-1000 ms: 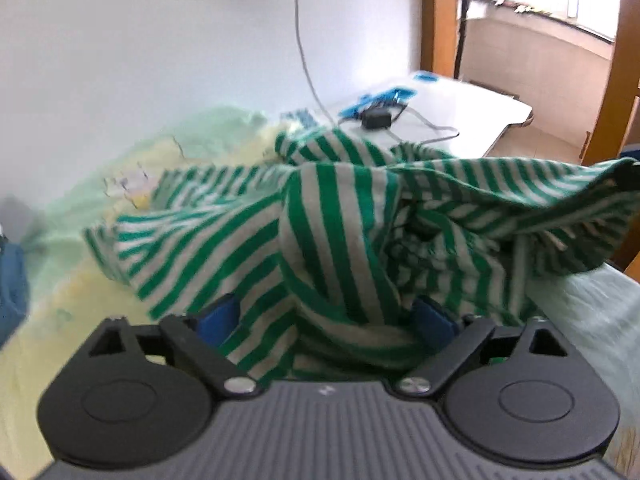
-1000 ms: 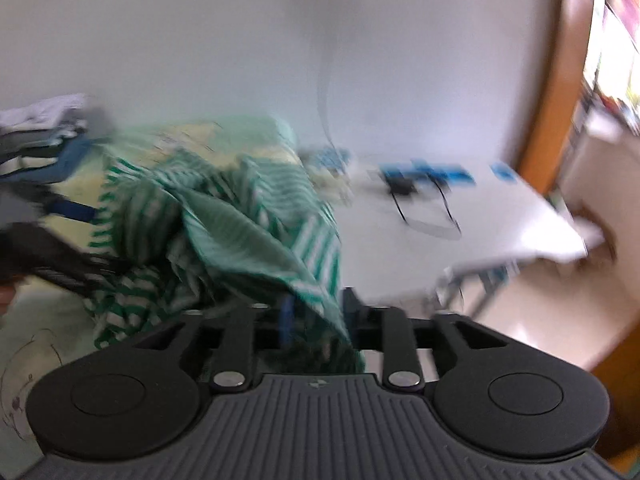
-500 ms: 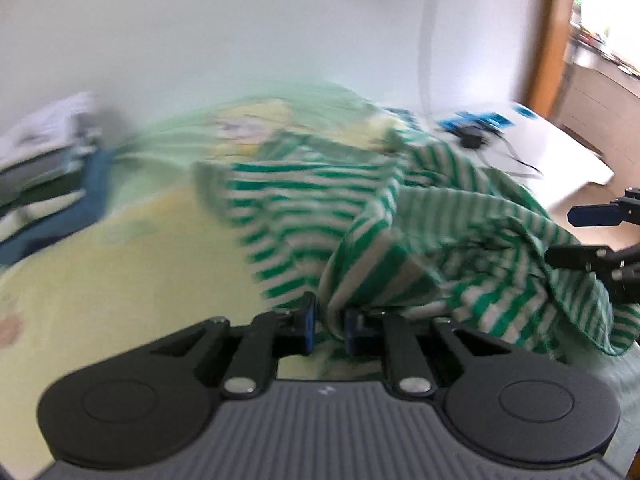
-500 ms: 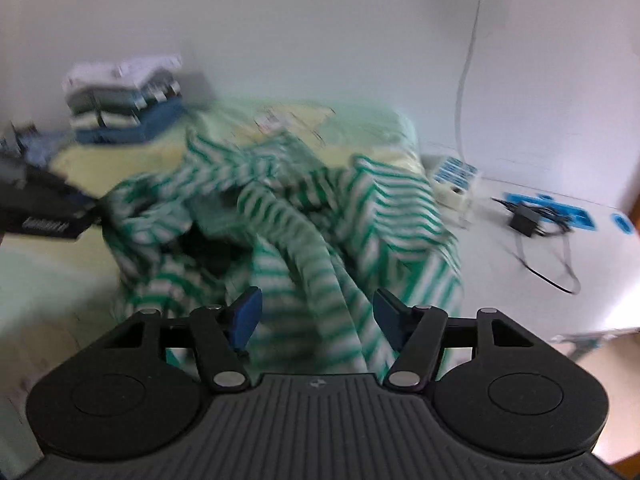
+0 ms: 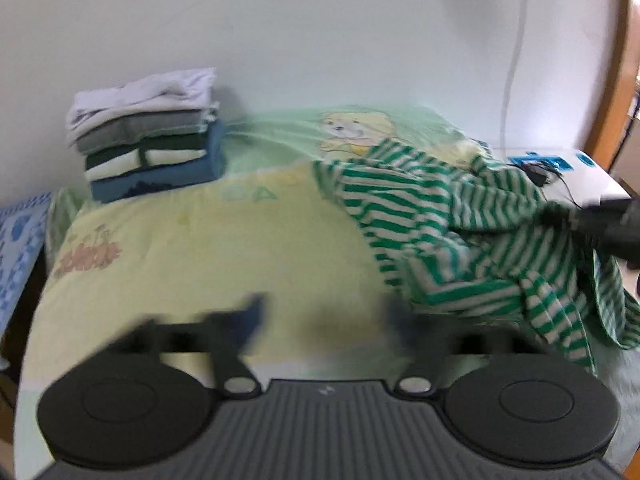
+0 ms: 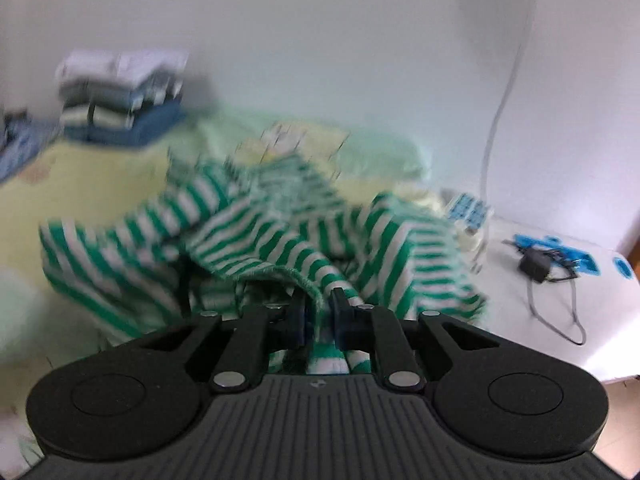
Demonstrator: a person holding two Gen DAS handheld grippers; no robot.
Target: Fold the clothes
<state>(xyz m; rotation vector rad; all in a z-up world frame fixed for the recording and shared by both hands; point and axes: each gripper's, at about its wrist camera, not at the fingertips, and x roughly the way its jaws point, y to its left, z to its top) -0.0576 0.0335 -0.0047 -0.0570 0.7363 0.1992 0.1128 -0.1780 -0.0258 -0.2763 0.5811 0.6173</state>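
Motion blur smears much of both views. In the left wrist view the left hand-held gripper (image 5: 324,316) is a dark smudge; its jaws stand wide and are opening, with only bare bed (image 5: 208,248) between them. The fingertips cannot be made out sharply.

At the bed's far left corner, against the wall, sits one stack (image 5: 148,132) of folded clothes; about five layers show, though the count is unsure. Left of it, a blue patterned cloth (image 5: 20,248) is cut off by the frame.

The middle and left of the bed lie open, a broad yellow-green cover with cartoon prints.

One striped shirt (image 5: 460,232), green and white, is crumpled at the bed's right edge, part of it hanging over the side. Its sleeves and collar are lost in the folds.

The right hand-held gripper (image 6: 318,312) has its jaws closing on a hem of the shirt (image 6: 280,232), the cloth pinched between the pads. In the left wrist view it shows only as a dark blur (image 5: 600,224) at the right edge.

Beyond the bed, a white worktop (image 6: 560,320) carries one black adapter (image 6: 534,266) with its cable and blue cards, too blurred to count.
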